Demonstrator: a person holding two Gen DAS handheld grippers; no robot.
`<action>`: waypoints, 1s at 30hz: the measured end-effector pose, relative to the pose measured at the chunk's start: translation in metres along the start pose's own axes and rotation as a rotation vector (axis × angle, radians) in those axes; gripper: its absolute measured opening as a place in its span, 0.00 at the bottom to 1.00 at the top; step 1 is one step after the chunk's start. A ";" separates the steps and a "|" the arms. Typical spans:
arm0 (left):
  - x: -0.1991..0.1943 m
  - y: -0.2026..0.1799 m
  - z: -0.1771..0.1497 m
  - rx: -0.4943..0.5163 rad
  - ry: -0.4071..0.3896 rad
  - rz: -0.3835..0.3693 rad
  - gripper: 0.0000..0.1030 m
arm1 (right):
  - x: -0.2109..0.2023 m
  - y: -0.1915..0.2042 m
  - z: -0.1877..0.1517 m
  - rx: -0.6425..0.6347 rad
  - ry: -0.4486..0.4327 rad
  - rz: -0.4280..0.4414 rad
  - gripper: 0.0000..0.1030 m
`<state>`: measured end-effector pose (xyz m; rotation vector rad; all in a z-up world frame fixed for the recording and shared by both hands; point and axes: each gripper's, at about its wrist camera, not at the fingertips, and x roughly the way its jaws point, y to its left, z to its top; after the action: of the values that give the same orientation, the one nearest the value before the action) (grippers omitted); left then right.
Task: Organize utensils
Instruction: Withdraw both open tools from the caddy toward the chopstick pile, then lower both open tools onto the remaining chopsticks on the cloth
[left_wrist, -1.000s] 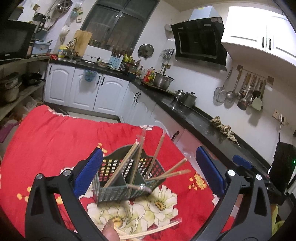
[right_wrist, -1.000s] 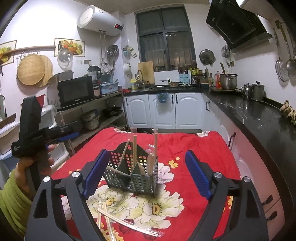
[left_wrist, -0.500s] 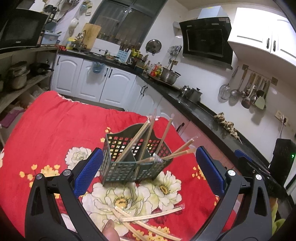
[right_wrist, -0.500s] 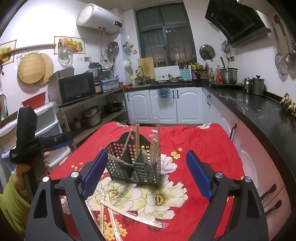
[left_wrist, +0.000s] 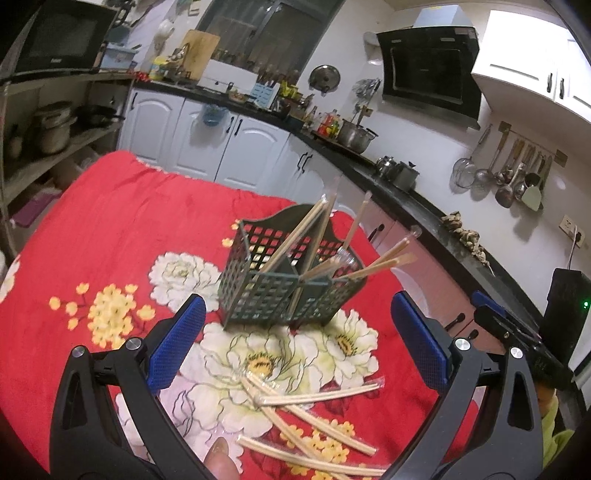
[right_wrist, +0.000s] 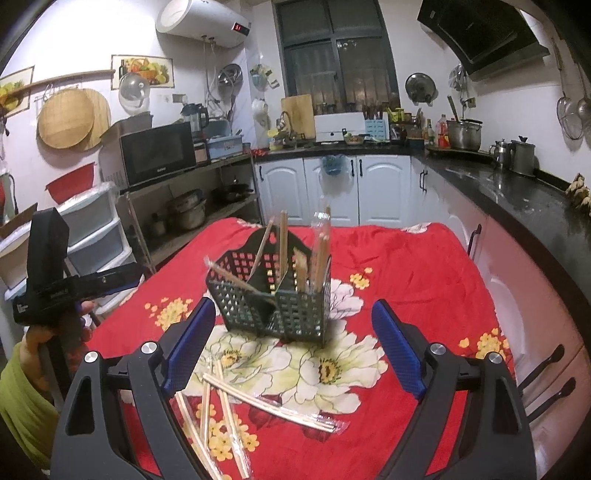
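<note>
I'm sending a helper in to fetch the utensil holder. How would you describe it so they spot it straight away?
Look at the table under the red floral cloth. Near its middle stands the dark green basket with grid-pattern walls and inner dividers, wrapped chopsticks poking up out of it. Unlike the loose chopstick packets lying flat on the cloth in front, it stands upright.

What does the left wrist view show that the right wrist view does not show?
Only the left wrist view shows the white upper cabinets and the wall socket. Only the right wrist view shows the water heater and the plastic drawers. Both show the green basket on the red cloth, with wrapped chopsticks lying before it.
</note>
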<state>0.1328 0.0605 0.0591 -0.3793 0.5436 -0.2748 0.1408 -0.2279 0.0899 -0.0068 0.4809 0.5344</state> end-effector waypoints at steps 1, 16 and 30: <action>0.000 0.001 -0.001 -0.005 0.003 0.003 0.90 | 0.001 0.001 -0.002 -0.002 0.004 0.002 0.81; 0.005 0.022 -0.039 -0.049 0.103 0.036 0.90 | 0.030 0.036 -0.036 -0.100 0.103 0.041 0.81; 0.016 0.044 -0.080 -0.075 0.235 0.071 0.69 | 0.064 0.061 -0.061 -0.215 0.198 0.091 0.69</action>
<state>0.1092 0.0718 -0.0294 -0.4023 0.7983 -0.2323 0.1319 -0.1521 0.0147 -0.2465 0.6174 0.6761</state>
